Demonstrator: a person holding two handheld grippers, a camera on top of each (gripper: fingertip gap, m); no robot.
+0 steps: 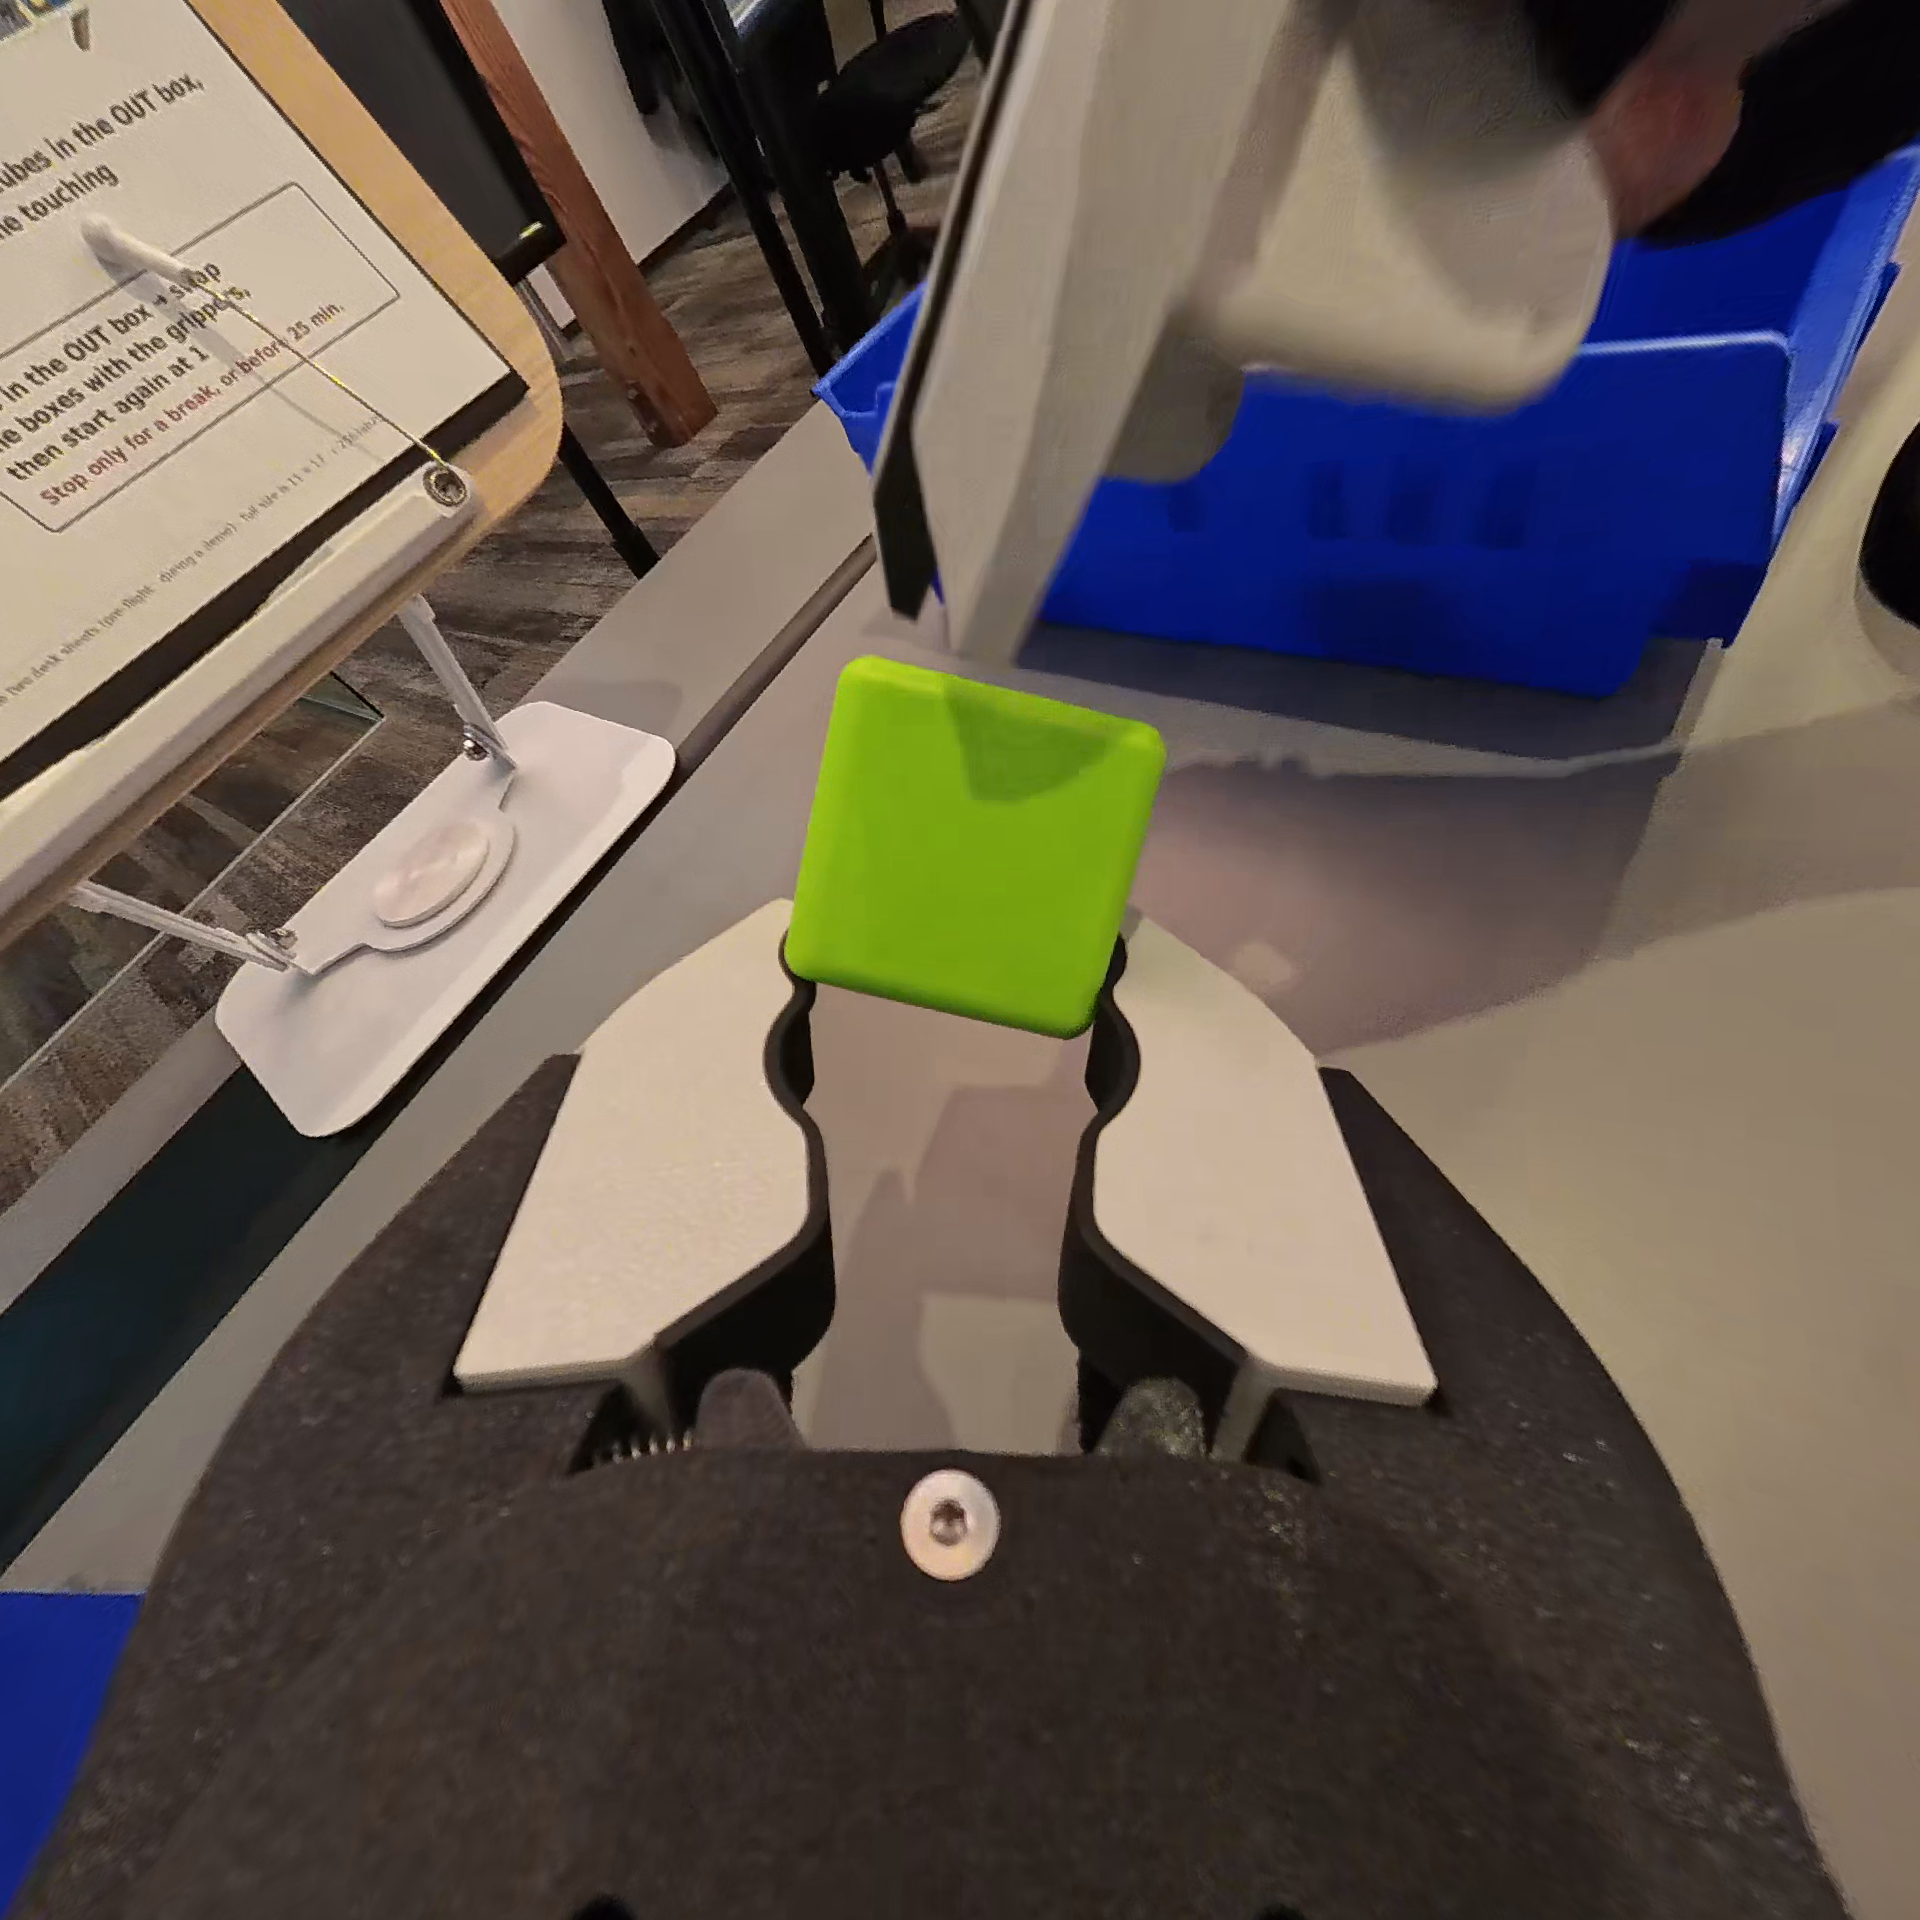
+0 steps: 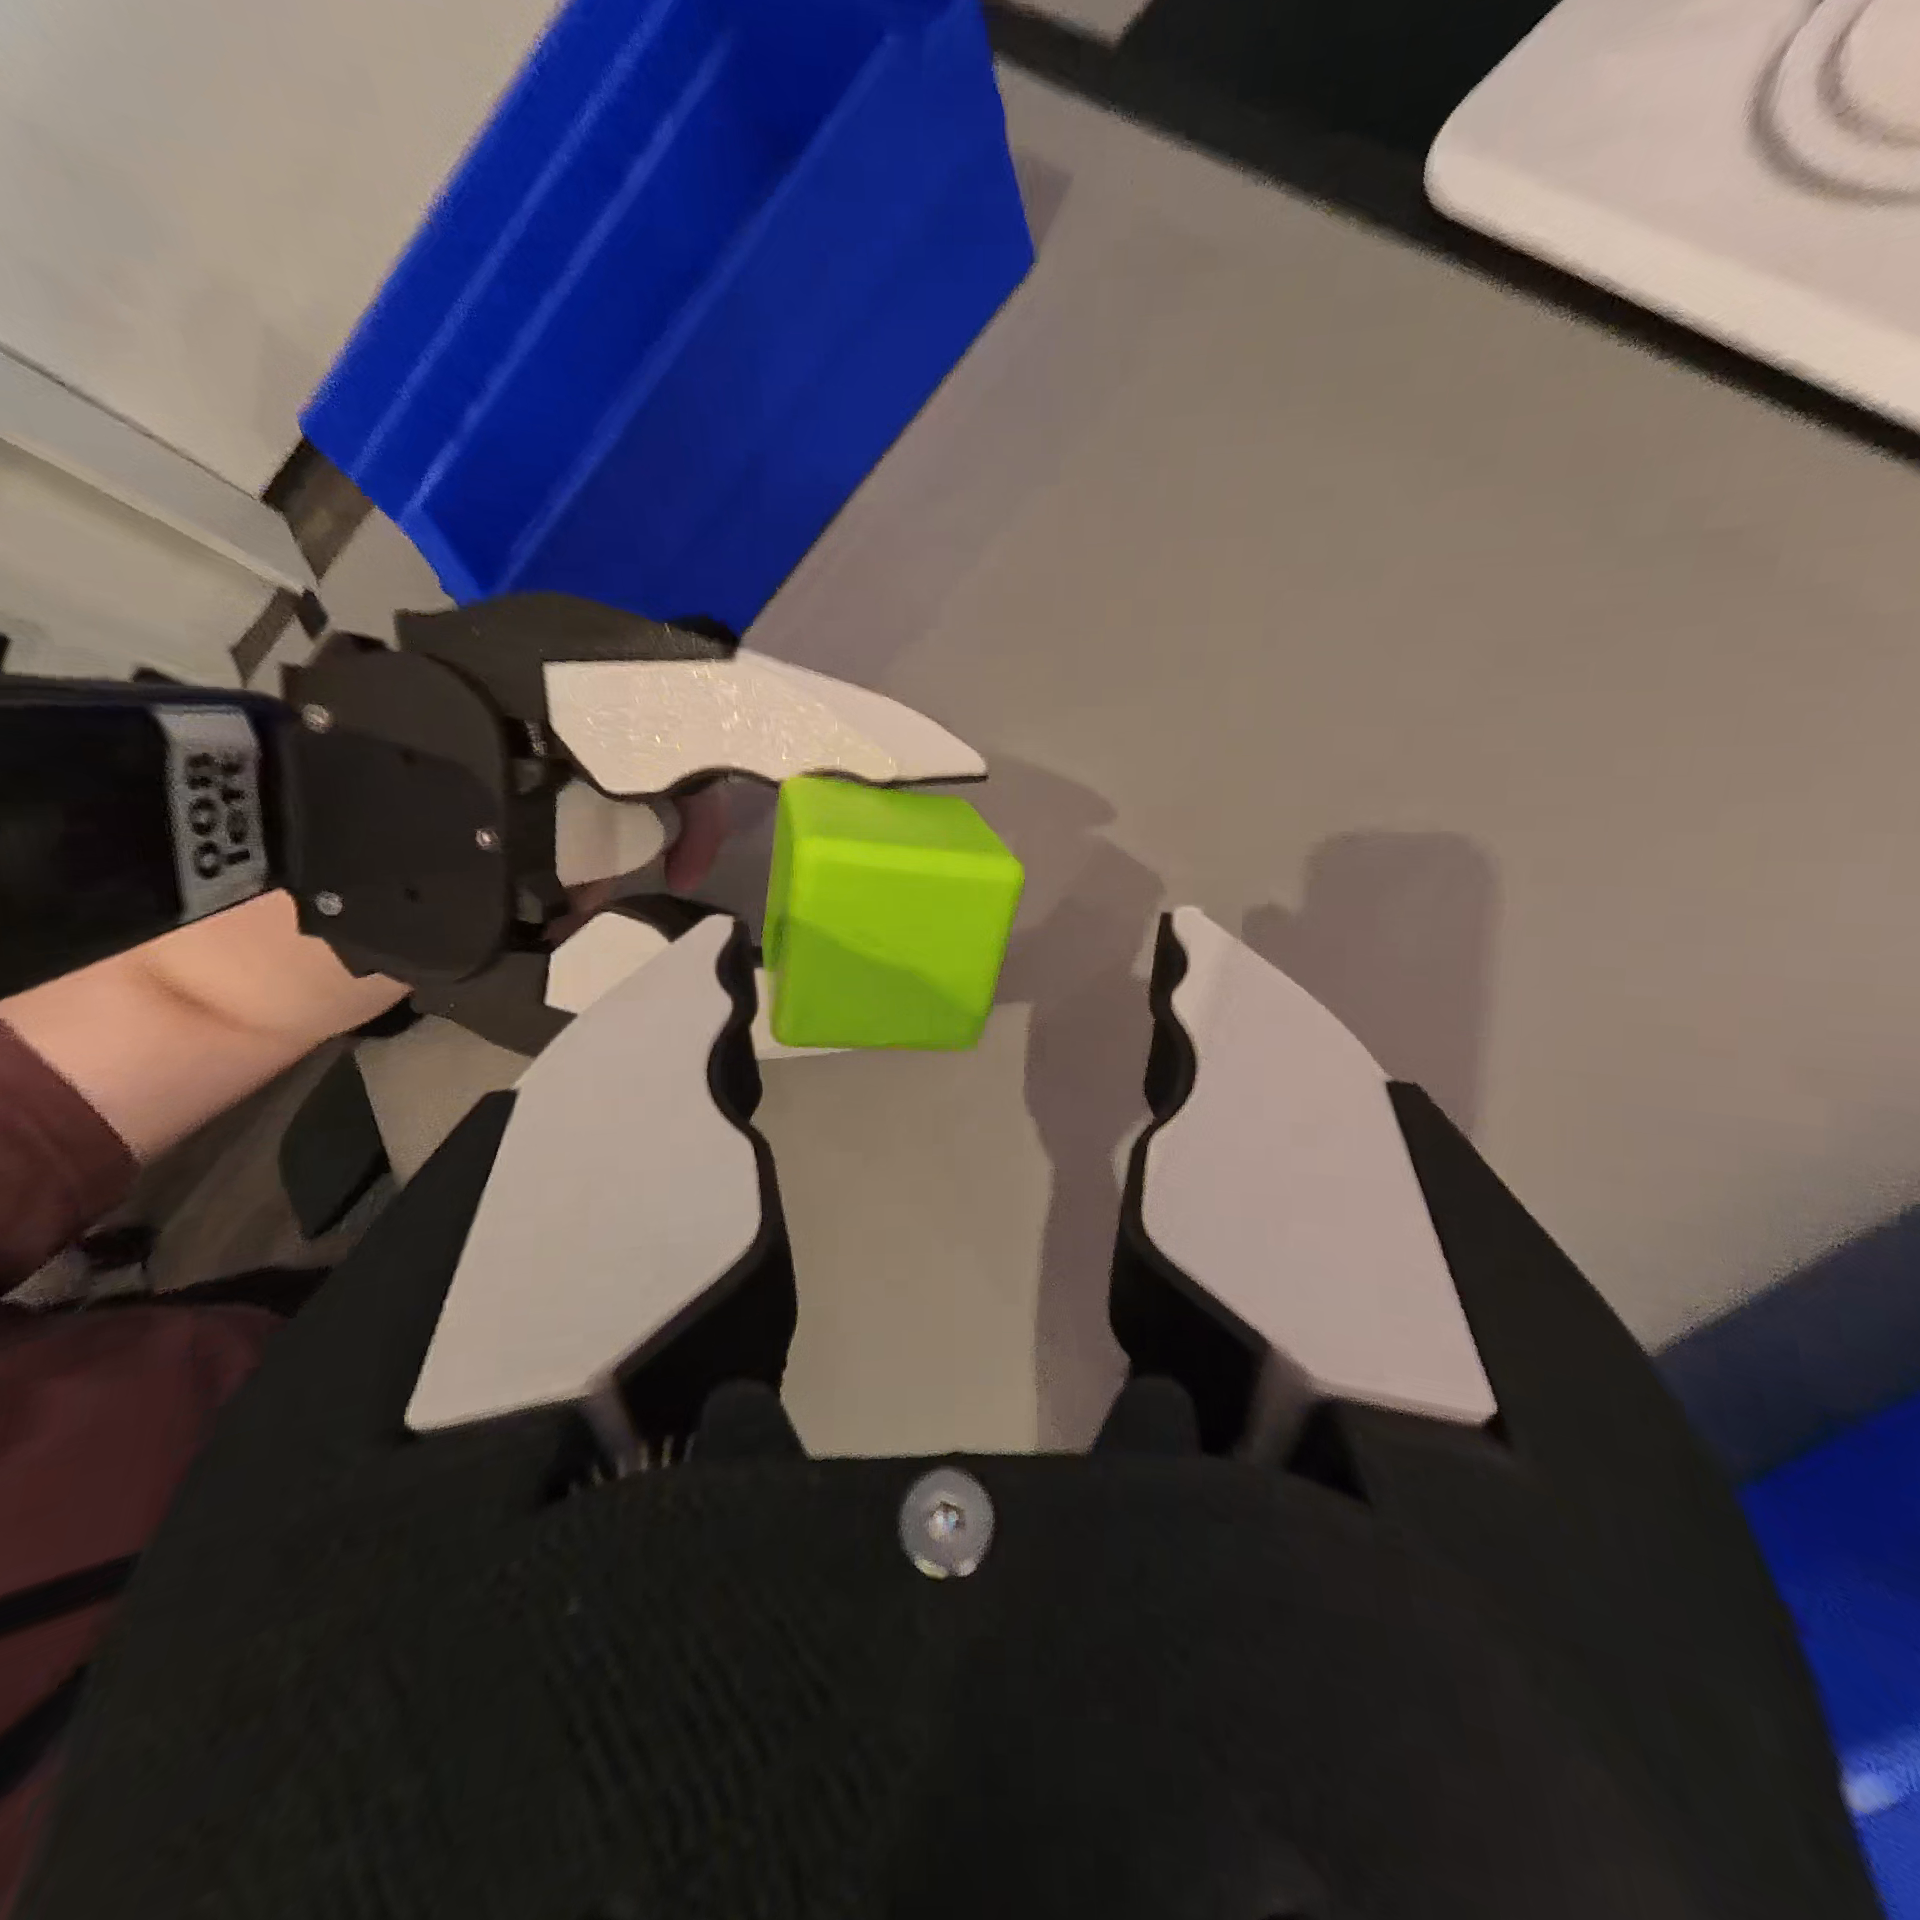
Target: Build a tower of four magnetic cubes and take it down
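- Blue bin (image 1: 1434, 499) behind green cube (image 1: 971, 852), document stand (image 1: 436, 904) leftward.
- Left gripper (image 1: 951, 971) clamping cube (image 2: 883, 925) between fingertips.
- Right gripper (image 2: 951, 956) spread wide, empty, just beside cube.

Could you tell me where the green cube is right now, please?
The green cube sits between the left gripper fingertips above the grey table, centre frame, near the blue bin.

One lime-green cube (image 1: 971, 862) sits squarely upon the grey table (image 1: 1558, 1143).

Green cube (image 1: 971, 852) smooth matt plastic; blue bin (image 1: 1455, 520) glossy plastic; table (image 2: 1351, 623) matt grey.
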